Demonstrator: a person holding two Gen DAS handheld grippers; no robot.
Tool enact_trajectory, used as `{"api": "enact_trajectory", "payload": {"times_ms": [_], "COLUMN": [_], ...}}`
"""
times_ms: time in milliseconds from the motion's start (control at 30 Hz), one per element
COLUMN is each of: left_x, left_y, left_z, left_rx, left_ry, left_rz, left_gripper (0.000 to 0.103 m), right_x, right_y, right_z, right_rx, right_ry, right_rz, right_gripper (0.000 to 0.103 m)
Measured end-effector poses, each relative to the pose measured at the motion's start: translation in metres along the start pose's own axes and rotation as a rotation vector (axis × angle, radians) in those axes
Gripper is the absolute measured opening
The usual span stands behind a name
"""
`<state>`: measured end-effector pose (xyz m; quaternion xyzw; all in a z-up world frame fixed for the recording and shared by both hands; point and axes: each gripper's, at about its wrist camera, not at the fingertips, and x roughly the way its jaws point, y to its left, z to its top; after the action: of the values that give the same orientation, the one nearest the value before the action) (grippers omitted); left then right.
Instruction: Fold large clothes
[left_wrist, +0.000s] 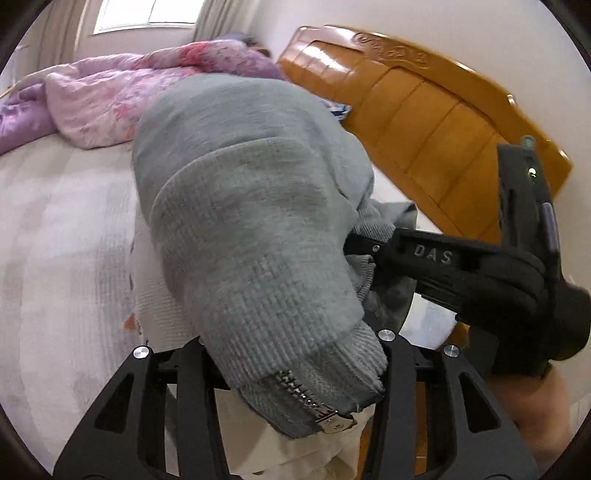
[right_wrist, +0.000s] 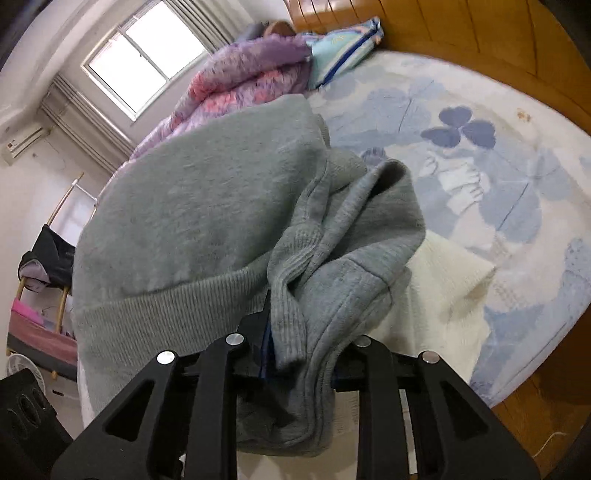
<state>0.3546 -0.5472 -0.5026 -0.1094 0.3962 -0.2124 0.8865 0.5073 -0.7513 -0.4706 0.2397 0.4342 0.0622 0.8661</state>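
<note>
Left gripper at the bottom centre of its view is clamped on the zipper hem of the grey sweatshirt, which bulges up through the middle of the frame above the bed. Right gripper, at the bottom centre of its own view, is clenched on a bunched ribbed edge of the same garment; in the left view it reaches in from the right, its tips buried in the grey cloth. A cream cloth lies on the bed beneath the sweatshirt, lower right. Behind it, upper left, a purple-pink quilt is heaped. A wooden headboard fills the upper right, and a window shows upper left.
</note>
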Motion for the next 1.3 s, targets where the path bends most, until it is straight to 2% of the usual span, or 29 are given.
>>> {"api": "enact_trajectory", "payload": {"times_ms": [100,133,200,267,333,367,433,467,500,600,667,700,833,900,933,967,1000,1067,1167,1200,1300], "left_x": [-0.004,0.002,0.008,0.017,0.010,0.006,-0.004,-0.013,-0.023,-0.055,-0.069,-0.073,-0.067,-0.044,-0.032,-0.015,-0.001,0.010,0.016,0.020,0.014], "left_y": [0.004,0.002,0.006,0.014,0.017,0.018,0.021,0.024,0.027,0.033,0.037,0.037,0.040,0.038,0.039,0.040,0.044,0.056,0.060,0.064,0.067], "left_z": [0.004,0.003,-0.002,-0.007,-0.015,-0.016,-0.014,-0.012,-0.012,-0.002,0.015,0.025,0.081,0.104,0.110,0.112,0.112,0.108,0.100,0.097,0.097], "left_rx": [-0.025,-0.005,0.005,0.030,0.033,0.035,0.028,0.013,0.013,0.038,0.039,0.042,0.041,0.079,0.095,0.113,0.125,0.090,0.100,0.088,0.090], "left_ry": [-0.016,-0.002,0.038,0.100,0.106,0.104,0.110,0.101,0.083,0.041,0.016,0.006,-0.041,0.023,0.037,0.059,0.099,0.116,0.109,0.116,0.089], "left_rz": [-0.065,-0.062,-0.043,-0.024,-0.027,-0.023,-0.024,-0.011,-0.006,-0.004,0.014,0.034,0.048,0.049,0.090,0.174,0.202,0.198,0.226,0.220,0.197], "left_gripper": [0.043,0.043,0.044,0.048,0.050,0.053,0.065,0.075,0.080,0.082,0.082,0.082,0.082,0.081,0.081,0.081,0.081,0.081,0.081,0.081,0.081], "right_x": [-0.024,-0.017,0.008,0.029,0.028,0.023,0.008,0.002,-0.007,-0.040,-0.056,-0.061,-0.050,-0.037,-0.027,-0.020,-0.013,0.000,0.013,0.016,0.013], "right_y": [-0.010,-0.017,-0.033,-0.033,-0.028,-0.025,-0.026,-0.027,-0.028,-0.026,-0.010,-0.001,0.038,0.044,0.045,0.042,0.037,0.031,0.031,0.034,0.038], "right_z": [-0.005,-0.007,-0.004,-0.006,-0.005,-0.004,-0.008,-0.009,-0.011,-0.015,-0.016,-0.016,-0.019,-0.019,-0.020,-0.020,-0.021,-0.023,-0.028,-0.030,-0.031], "right_rx": [0.052,0.072,0.122,0.100,0.089,0.086,0.075,0.079,0.088,0.066,0.012,-0.012,-0.110,-0.111,-0.106,-0.093,-0.061,-0.052,-0.037,-0.054,-0.051], "right_ry": [-0.117,-0.097,0.009,0.091,0.108,0.115,0.108,0.109,0.108,0.062,0.024,0.017,0.033,0.038,0.048,0.054,0.066,0.088,0.127,0.132,0.138], "right_rz": [0.016,0.010,0.014,-0.014,-0.033,-0.056,-0.089,-0.109,-0.129,-0.170,-0.113,-0.083,0.040,0.071,0.068,0.068,0.082,0.044,0.034,0.004,-0.011], "right_gripper": [0.019,0.019,0.021,0.024,0.029,0.036,0.044,0.047,0.050,0.052,0.055,0.059,0.063,0.063,0.063,0.065,0.069,0.074,0.076,0.076,0.077]}}
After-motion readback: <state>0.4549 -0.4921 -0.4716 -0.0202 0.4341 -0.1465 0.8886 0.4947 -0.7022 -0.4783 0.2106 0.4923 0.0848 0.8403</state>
